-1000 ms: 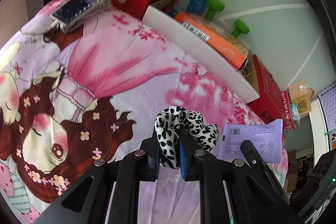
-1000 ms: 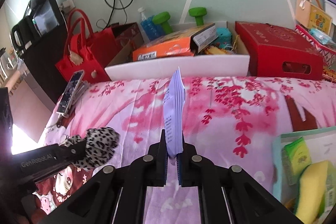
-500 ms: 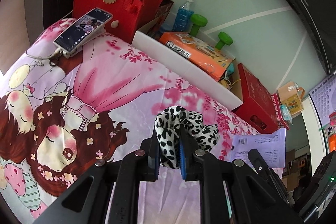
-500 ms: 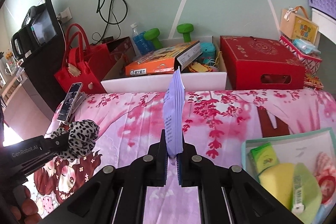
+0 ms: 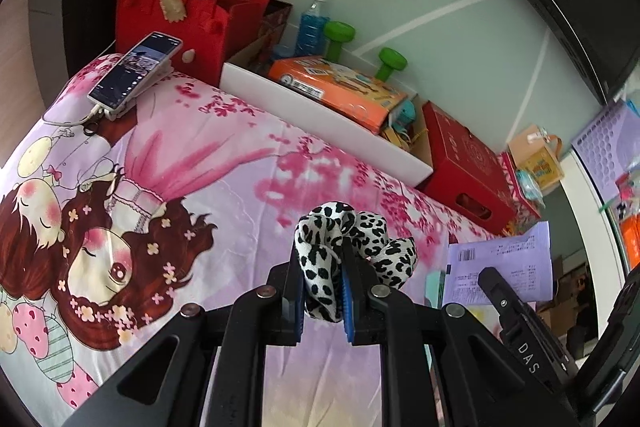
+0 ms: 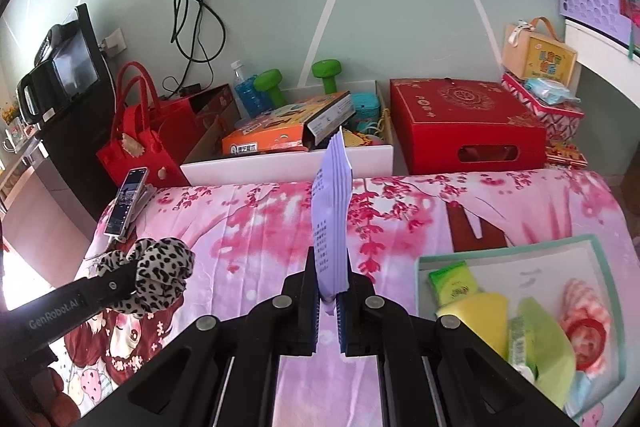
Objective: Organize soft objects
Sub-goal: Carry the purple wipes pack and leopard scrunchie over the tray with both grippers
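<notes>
Both grippers risen off bedsheet (image 6: 260, 227) since earlier frame. Left gripper (image 5: 322, 281) clamps leopard-print scrunchie (image 5: 352, 231); right gripper (image 6: 329, 291) pinches upright purple packet (image 6: 332, 227), long axis toward 12. Teal-rimmed tray (image 6: 600, 255) at 3 o'clock, nearer my right.

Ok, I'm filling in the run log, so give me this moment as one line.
left gripper: shut on scrunchie | right gripper: shut on tissue pack | both above bedspread | tray: holds sponges

Left gripper (image 5: 322, 291) fingers (image 5: 294, 291) pinch what looks like a leopard-print scrunchie (image 5: 352, 247).
</notes>
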The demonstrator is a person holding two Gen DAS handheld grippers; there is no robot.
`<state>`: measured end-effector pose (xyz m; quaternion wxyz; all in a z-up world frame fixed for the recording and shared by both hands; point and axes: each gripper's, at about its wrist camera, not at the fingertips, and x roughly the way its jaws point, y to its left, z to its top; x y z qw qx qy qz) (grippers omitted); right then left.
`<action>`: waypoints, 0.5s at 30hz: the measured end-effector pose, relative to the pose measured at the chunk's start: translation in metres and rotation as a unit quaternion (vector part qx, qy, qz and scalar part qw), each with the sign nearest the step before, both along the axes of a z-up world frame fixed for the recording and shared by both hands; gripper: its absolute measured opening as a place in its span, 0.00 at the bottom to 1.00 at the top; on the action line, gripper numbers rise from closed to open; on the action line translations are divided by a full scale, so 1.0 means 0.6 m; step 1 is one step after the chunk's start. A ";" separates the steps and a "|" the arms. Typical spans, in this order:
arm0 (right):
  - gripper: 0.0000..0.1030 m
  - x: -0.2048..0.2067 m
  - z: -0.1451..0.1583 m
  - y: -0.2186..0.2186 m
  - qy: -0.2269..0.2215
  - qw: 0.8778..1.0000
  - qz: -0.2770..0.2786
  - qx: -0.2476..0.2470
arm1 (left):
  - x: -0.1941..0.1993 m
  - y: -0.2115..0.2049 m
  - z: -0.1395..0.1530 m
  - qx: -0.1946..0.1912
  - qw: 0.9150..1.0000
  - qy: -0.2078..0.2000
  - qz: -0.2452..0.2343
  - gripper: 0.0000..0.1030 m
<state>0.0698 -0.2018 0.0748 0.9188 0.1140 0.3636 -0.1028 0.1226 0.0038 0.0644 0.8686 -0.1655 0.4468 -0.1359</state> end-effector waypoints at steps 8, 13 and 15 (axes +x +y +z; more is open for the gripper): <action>0.07 -0.042 -0.007 -0.017 0.016 1.000 -0.024 0.003 | -0.034 -0.028 0.002 0.005 1.000 -0.003 -0.030 0.15; 0.07 -0.073 -0.008 -0.031 0.019 0.999 -0.041 0.005 | -0.053 -0.040 0.002 0.008 0.999 -0.003 -0.043 0.15; 0.07 -0.086 -0.006 -0.038 0.019 0.999 -0.048 0.004 | -0.061 -0.044 0.005 0.011 0.999 -0.007 -0.047 0.15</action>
